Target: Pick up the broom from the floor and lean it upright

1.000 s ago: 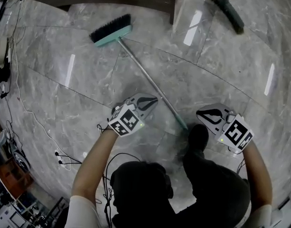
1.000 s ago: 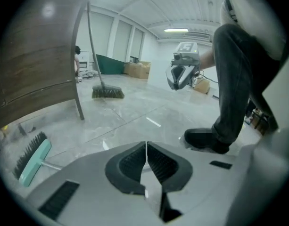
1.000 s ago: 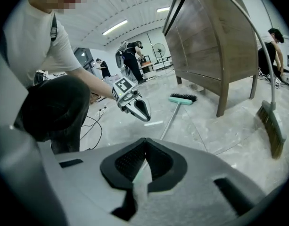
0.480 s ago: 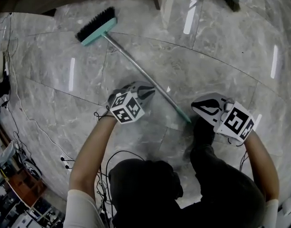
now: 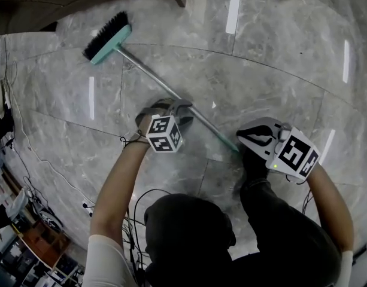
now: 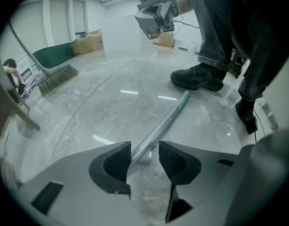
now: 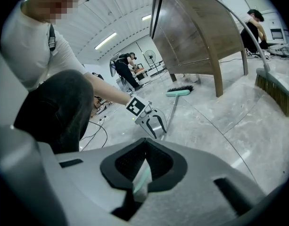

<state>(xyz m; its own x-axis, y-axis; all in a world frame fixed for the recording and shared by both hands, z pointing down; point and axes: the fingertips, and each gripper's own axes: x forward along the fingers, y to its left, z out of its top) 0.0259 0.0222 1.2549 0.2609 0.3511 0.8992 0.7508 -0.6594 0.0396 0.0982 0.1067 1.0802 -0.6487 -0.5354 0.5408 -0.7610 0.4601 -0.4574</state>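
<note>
Grasp step: the right gripper point(image 7: 143, 166) fingers seem clamped on the broom point(image 5: 148, 75) at its green end. The left gripper point(image 6: 144, 150) fingers stand apart, straddling it. Next: close the left fingers, then lift.

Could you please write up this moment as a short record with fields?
Broom: teal-headed broom with black bristles, lying flat on the grey marble floor
Handle: metal, teal tip, beside a black shoe
Left gripper: low, jaws apart either side of the handle, not closed on it
Right gripper: jaws together, raised near the teal tip, not on the broom
Task status: broom not yet lifted
</note>
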